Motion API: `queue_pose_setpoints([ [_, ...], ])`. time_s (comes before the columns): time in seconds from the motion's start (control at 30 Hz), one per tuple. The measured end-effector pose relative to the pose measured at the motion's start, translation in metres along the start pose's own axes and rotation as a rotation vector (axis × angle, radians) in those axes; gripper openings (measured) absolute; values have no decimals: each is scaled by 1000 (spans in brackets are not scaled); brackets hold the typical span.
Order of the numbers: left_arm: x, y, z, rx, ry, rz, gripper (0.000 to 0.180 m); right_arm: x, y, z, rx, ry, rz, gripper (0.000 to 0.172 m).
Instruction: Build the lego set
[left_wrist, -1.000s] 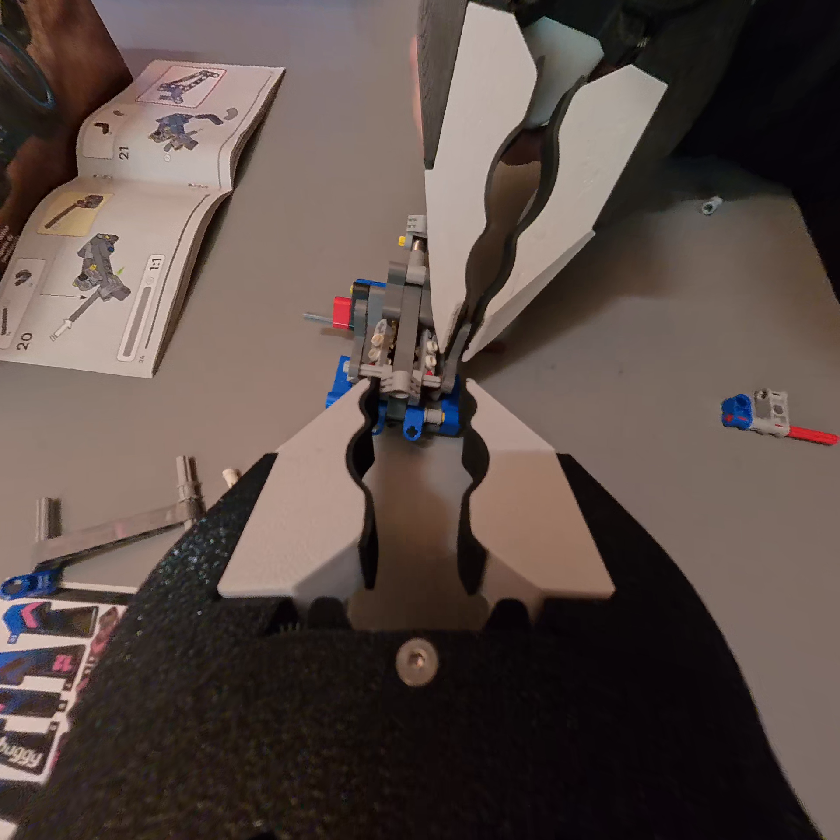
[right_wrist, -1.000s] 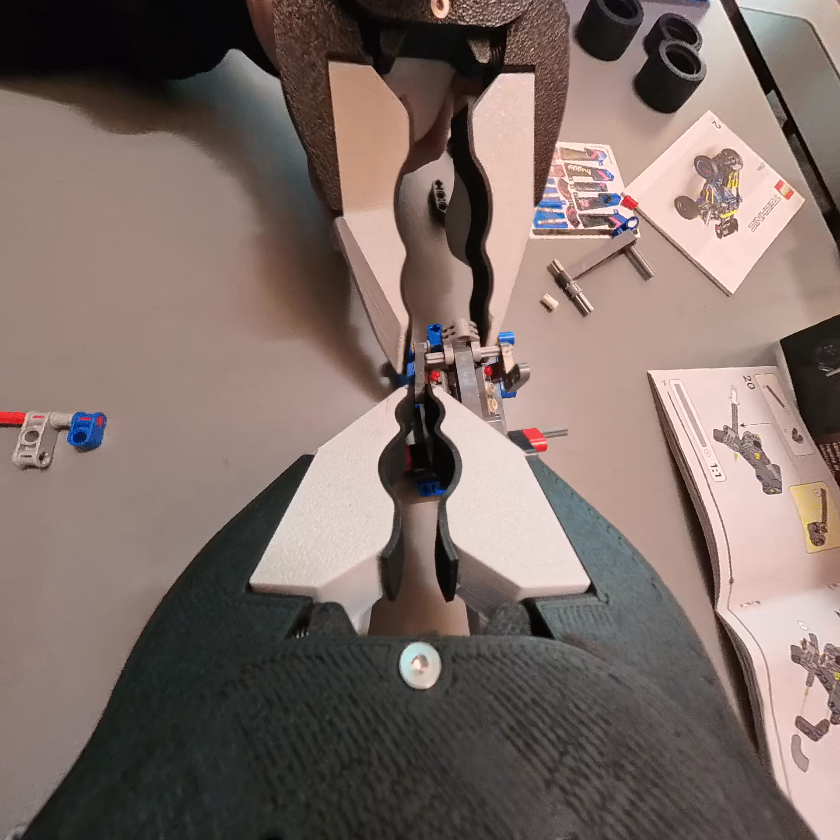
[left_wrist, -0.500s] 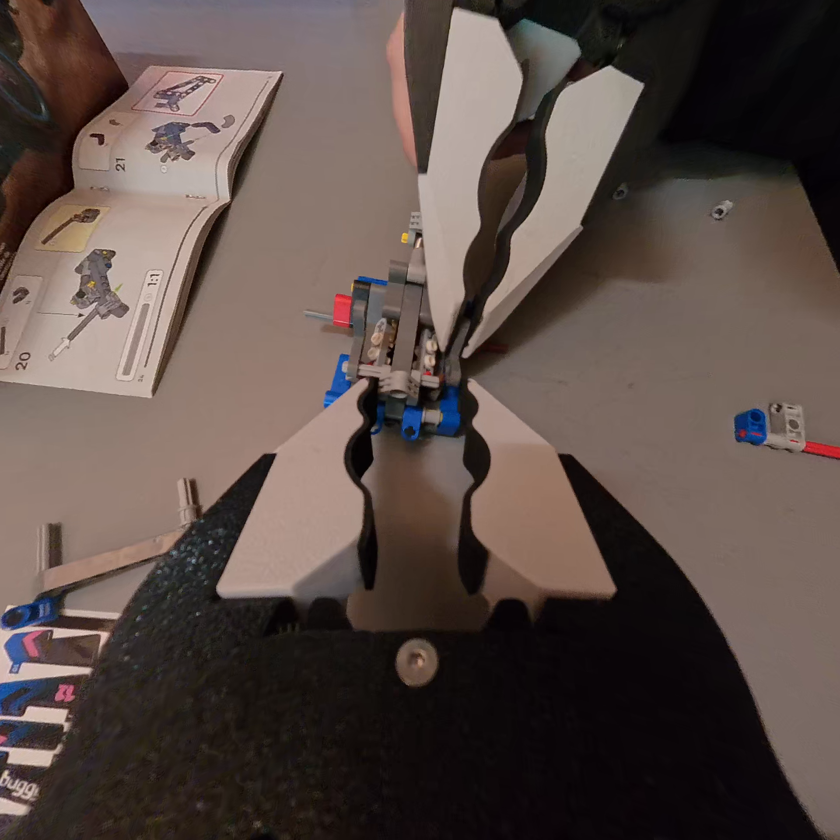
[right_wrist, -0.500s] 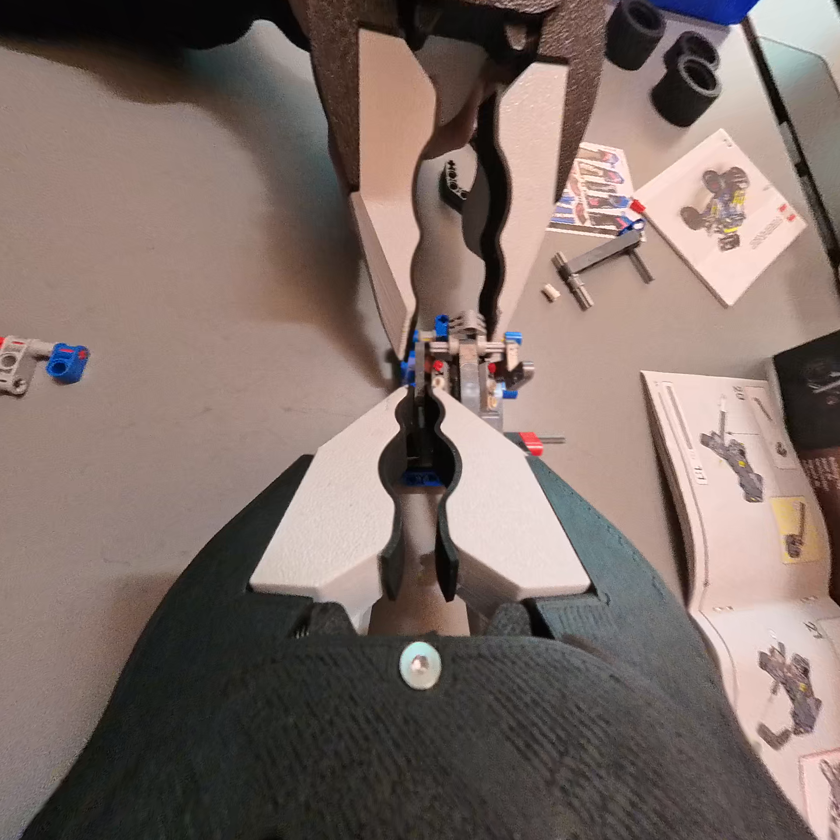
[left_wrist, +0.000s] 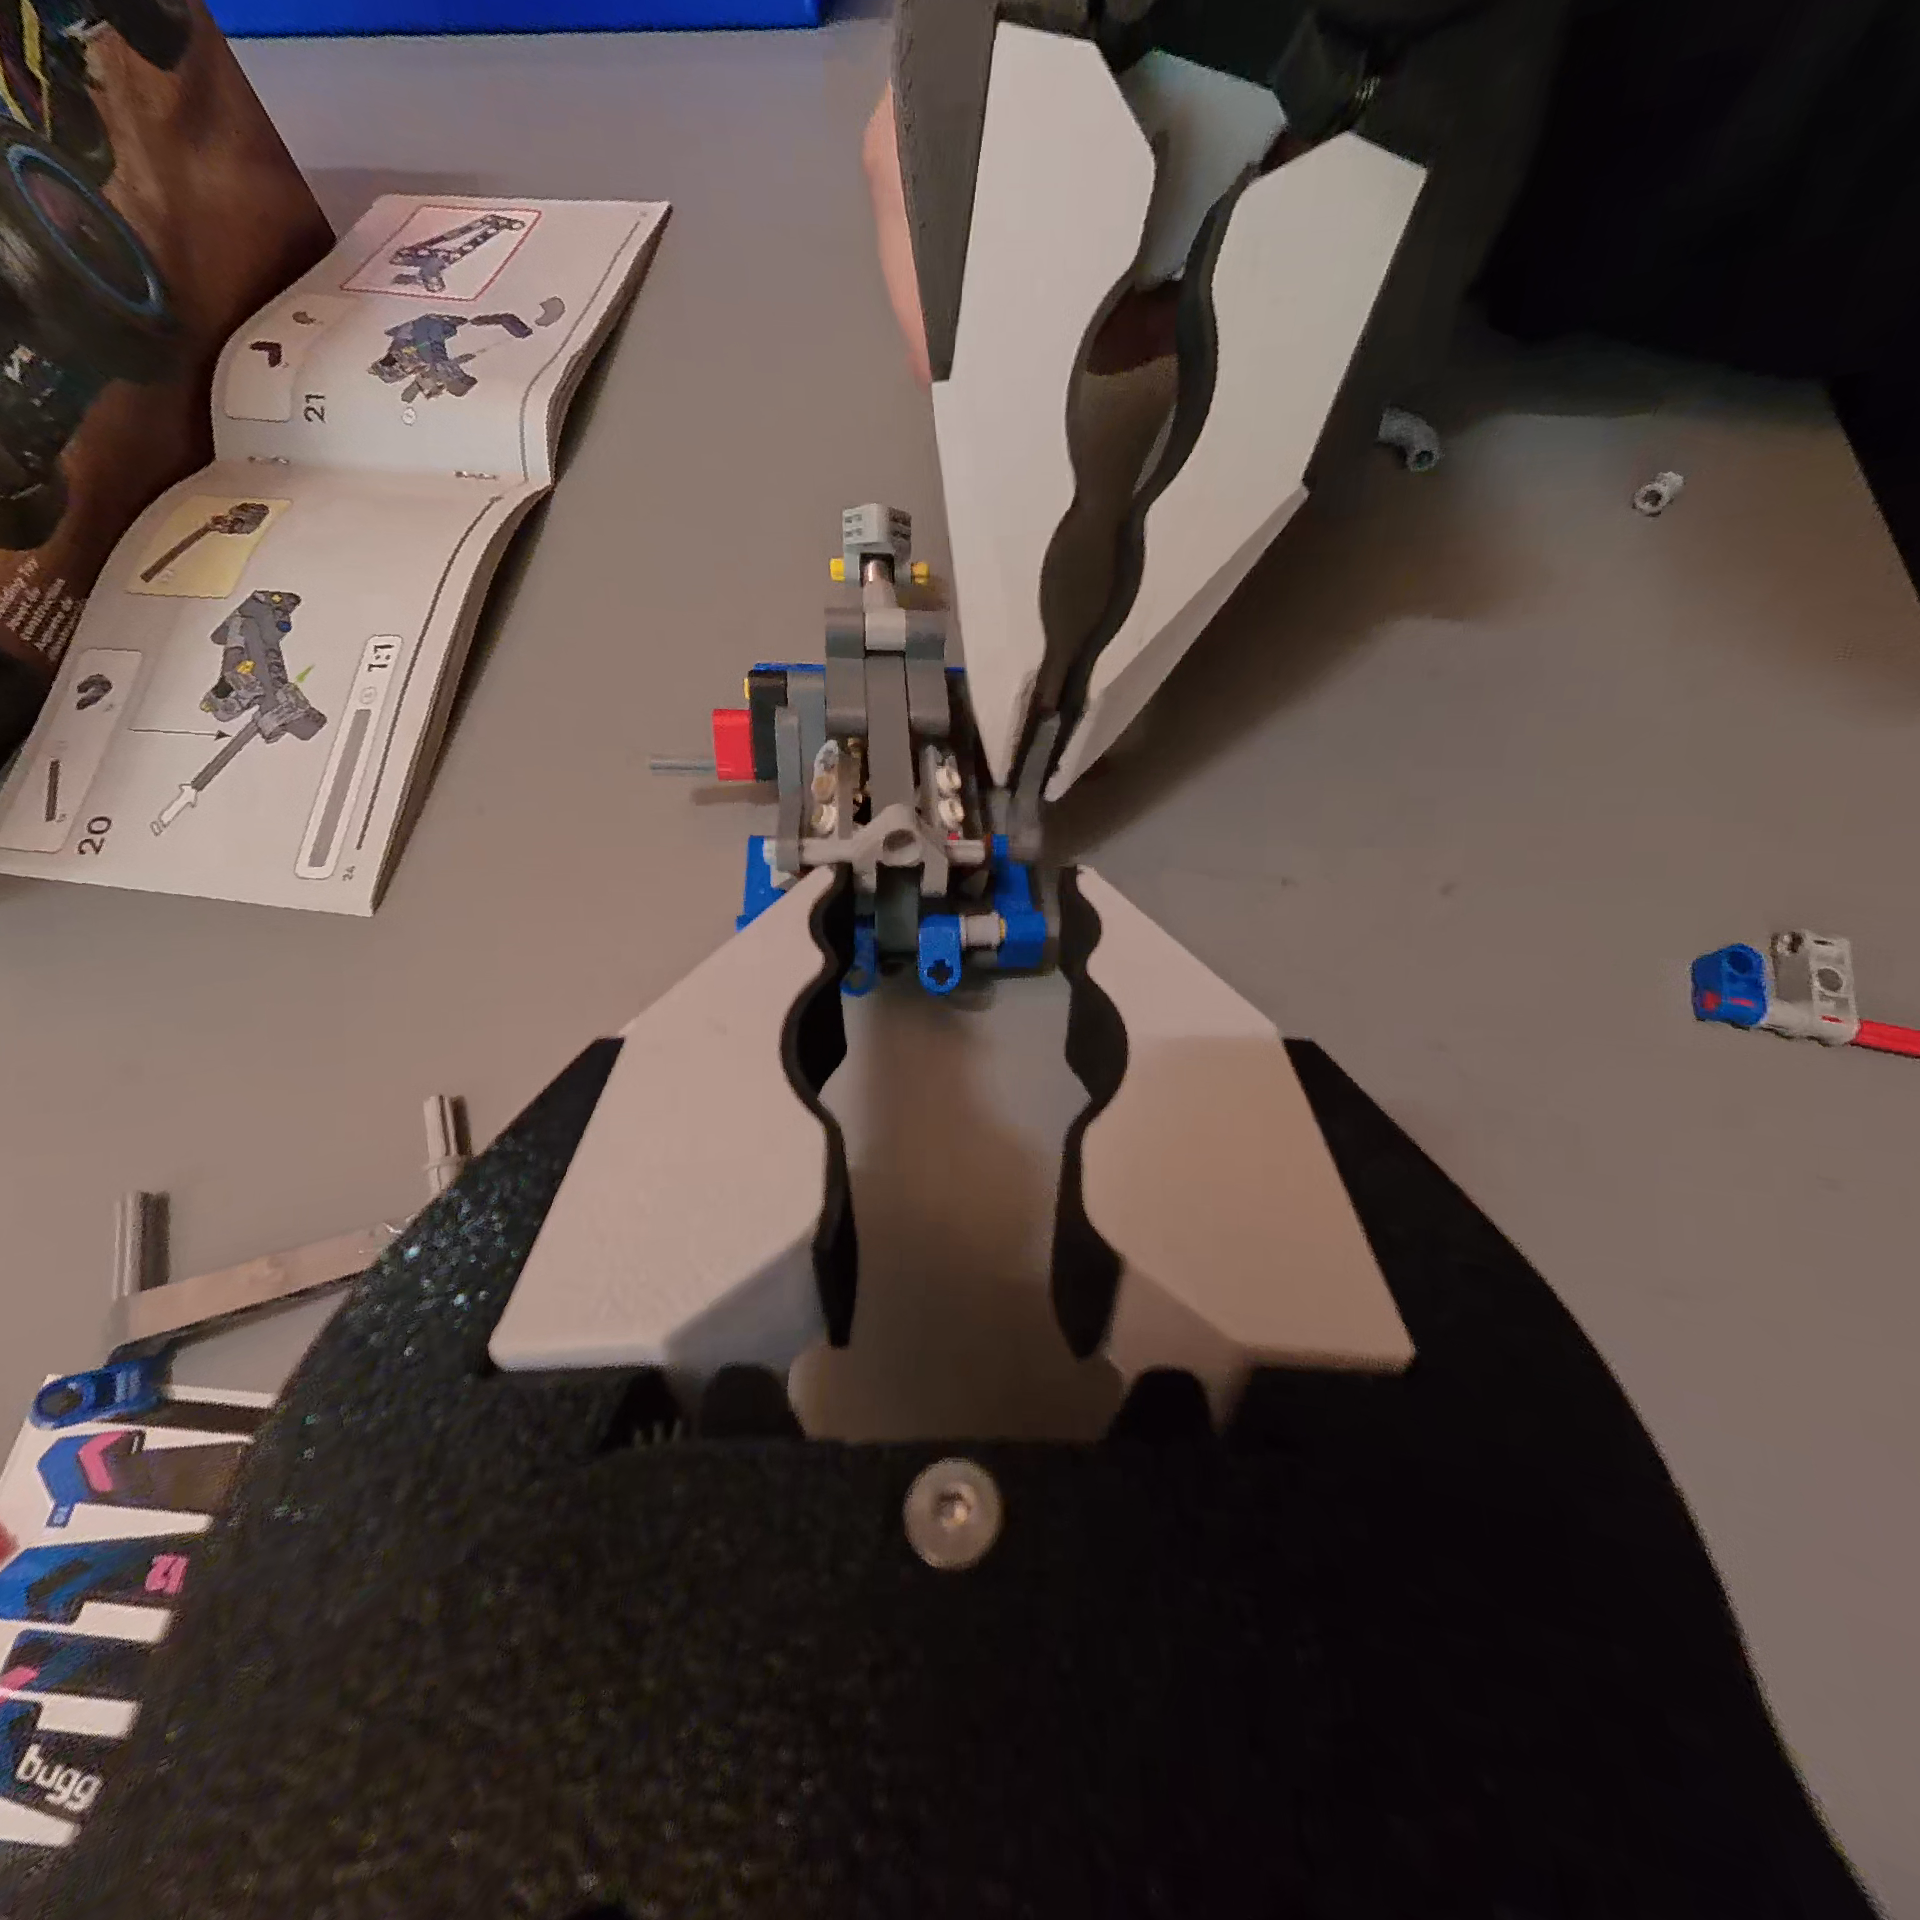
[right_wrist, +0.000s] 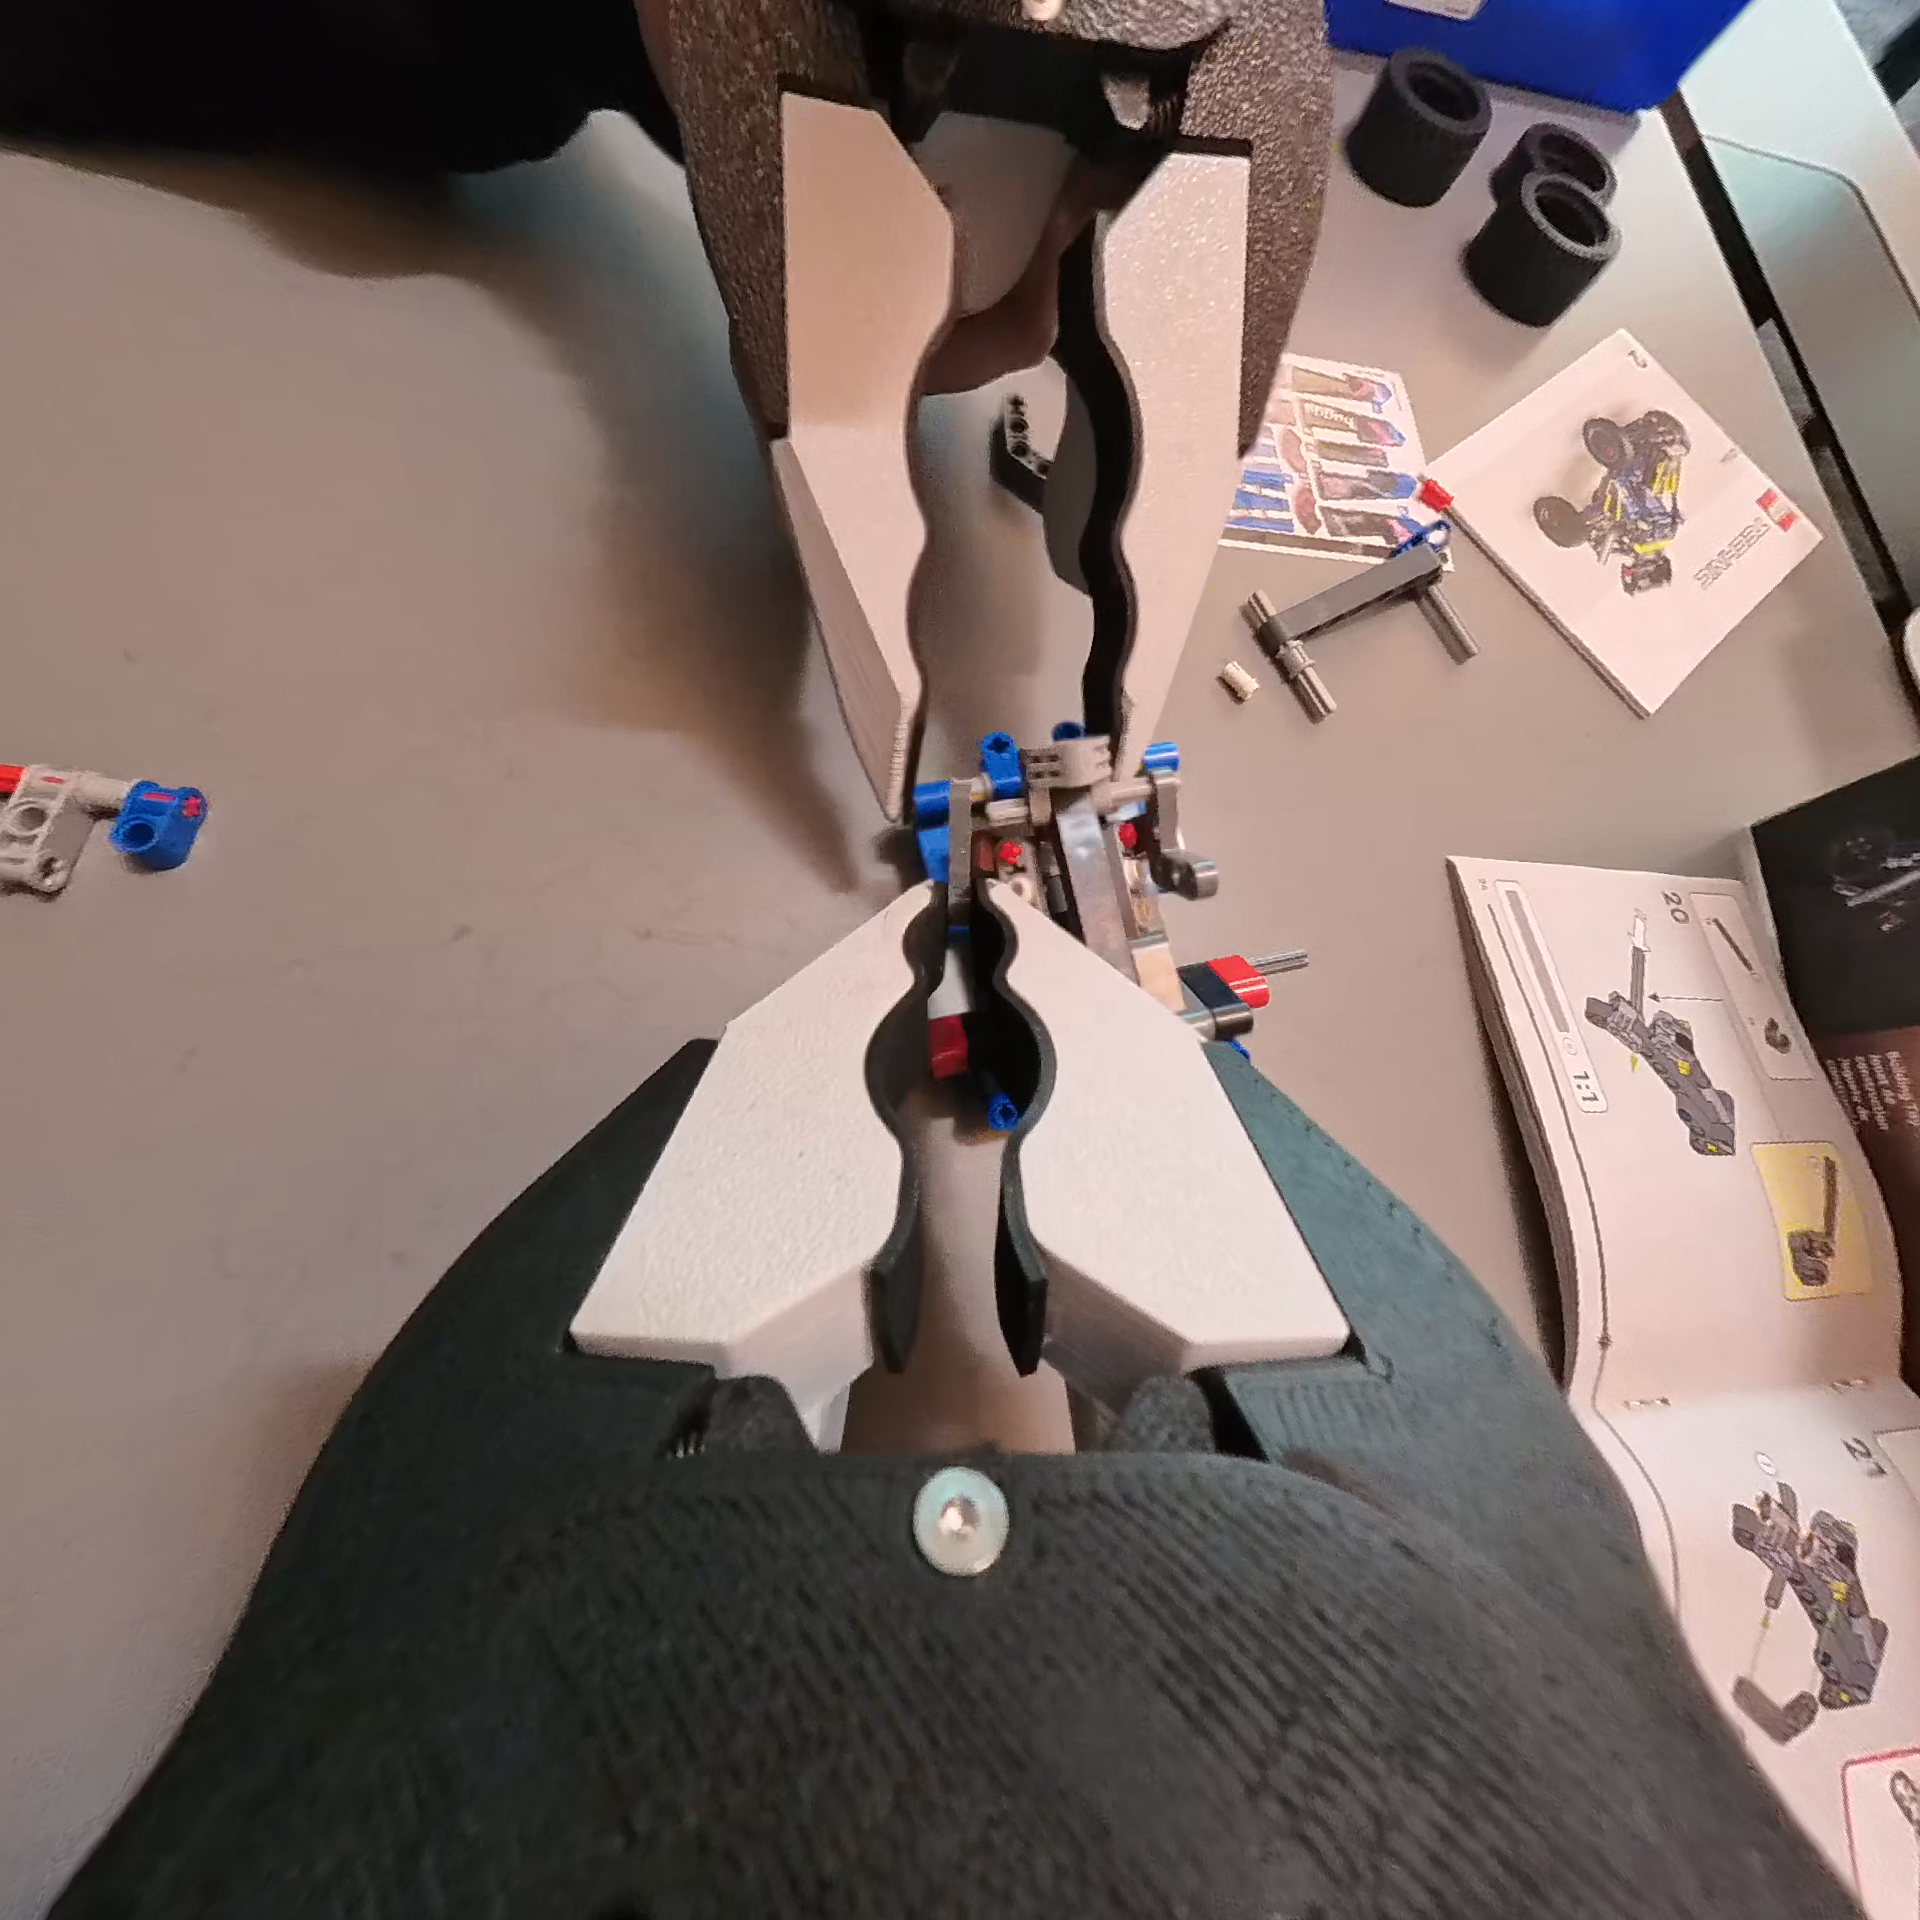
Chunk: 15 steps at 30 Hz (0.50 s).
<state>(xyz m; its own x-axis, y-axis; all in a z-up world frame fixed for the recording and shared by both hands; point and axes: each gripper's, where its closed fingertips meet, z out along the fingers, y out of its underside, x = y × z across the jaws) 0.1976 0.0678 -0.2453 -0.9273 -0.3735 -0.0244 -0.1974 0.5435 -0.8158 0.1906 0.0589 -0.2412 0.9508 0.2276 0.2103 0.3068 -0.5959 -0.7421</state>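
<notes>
As seen from the left wrist view, an open instruction booklet (left_wrist: 343, 582) lay at the far left of the grey worktop (left_wrist: 1455, 727). A sticker sheet (left_wrist: 83, 1558) and a loose grey beam with axles (left_wrist: 239, 1278) lay at the near left.

The brick model (left_wrist: 883, 769), built of grey, blue and red parts, stood at the centre of the worktop between the two grippers. The left gripper (left_wrist: 945, 894) had its fingers part-open astride the model's near blue end. One pad lay against each side, and both appeared to bear on it.

The right gripper (right_wrist: 971, 904) reached in from the far side. Its fingers were closed fully on a thin dark grey beam (right_wrist: 961, 831) on the model's right flank.

A small blue, grey and red sub-assembly (left_wrist: 1777, 982) lay well apart at the right.

Compared with half a second before, little had changed. Both grippers kept the same hold on the same parts, and the model had not visibly shifted on the worktop. The thin beam stayed upright against the model's side.
</notes>
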Motion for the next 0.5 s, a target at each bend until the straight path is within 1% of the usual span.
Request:
queue_pose_setpoints([
  [0.1, 1, -3, -2, 12, 4, -7, 35, -2, -2, -4, 27, -28, -20, 0],
  [0.17, -2, -5, -3, 19, -15, -16, 35, -3, 0, -4, 19, -45, -24, 0],
  [0.33, -2, -3, 1, -4, -15, -26, 35, 3, 4, -5, -13, -18, -69, 0],
  [0.5, -4, -7, 5, -5, -23, -29, 33, 10, 6, -8, -26, -61, -114, 0],
])
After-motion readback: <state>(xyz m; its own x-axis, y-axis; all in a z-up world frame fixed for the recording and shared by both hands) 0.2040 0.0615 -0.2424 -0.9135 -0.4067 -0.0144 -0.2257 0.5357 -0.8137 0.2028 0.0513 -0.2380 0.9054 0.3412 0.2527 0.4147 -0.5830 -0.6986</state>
